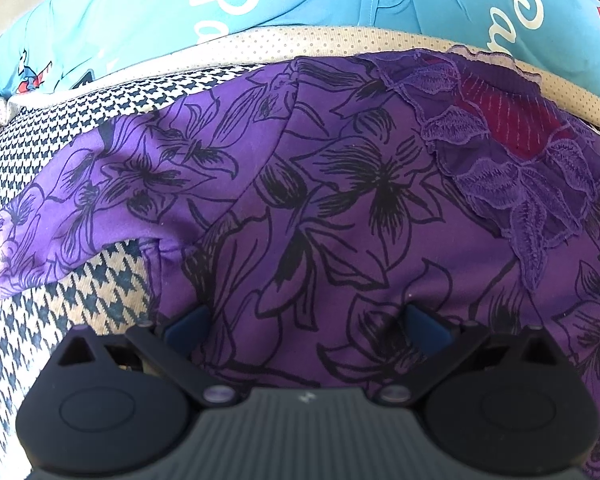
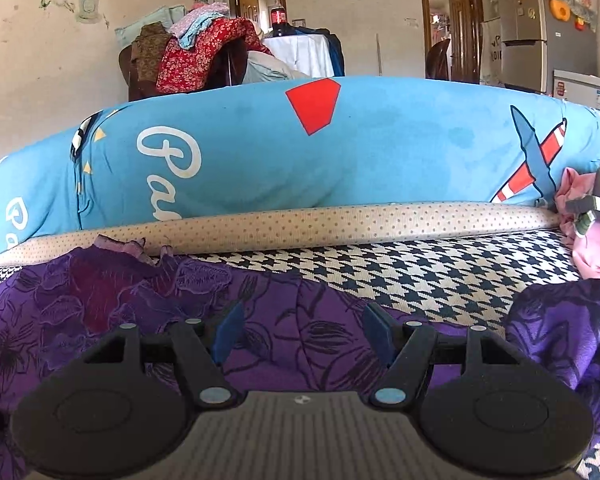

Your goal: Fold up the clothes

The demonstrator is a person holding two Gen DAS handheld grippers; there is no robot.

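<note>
A purple garment printed with black line-drawn flowers [image 1: 340, 208] lies spread over a black-and-white houndstooth cover [image 1: 80, 132], filling most of the left wrist view. Its neckline, trimmed with purple embroidered lace over a dark red lining [image 1: 512, 120], sits in the upper right of that frame, and one sleeve [image 1: 60, 208] stretches toward the left edge. Behind the garment runs a beige dotted band [image 1: 300, 42], and above it a long sky-blue cushion with white script lettering [image 1: 180, 12].

The left gripper [image 1: 306, 320] points steeply down at the garment from the lower centre of the frame. Its blue-padded jaws stand well apart with the cloth lying flat between and beneath them; nothing is pinched.

In the right wrist view the right gripper [image 2: 304, 332] is lower centre, aimed more shallowly across the same garment [image 2: 100, 300]. Its jaws are also parted, with the purple fabric below them and no fold caught. The lace neckline [image 2: 96, 280] lies left of this gripper, and another part of the purple cloth [image 2: 560, 320] bunches at the right edge. A pink cloth with a green-striped piece [image 2: 592, 220] rests at the far right against the blue cushion [image 2: 260, 148]. A chair heaped with red and patterned clothes [image 2: 192, 52] stands beyond, near the wall.
</note>
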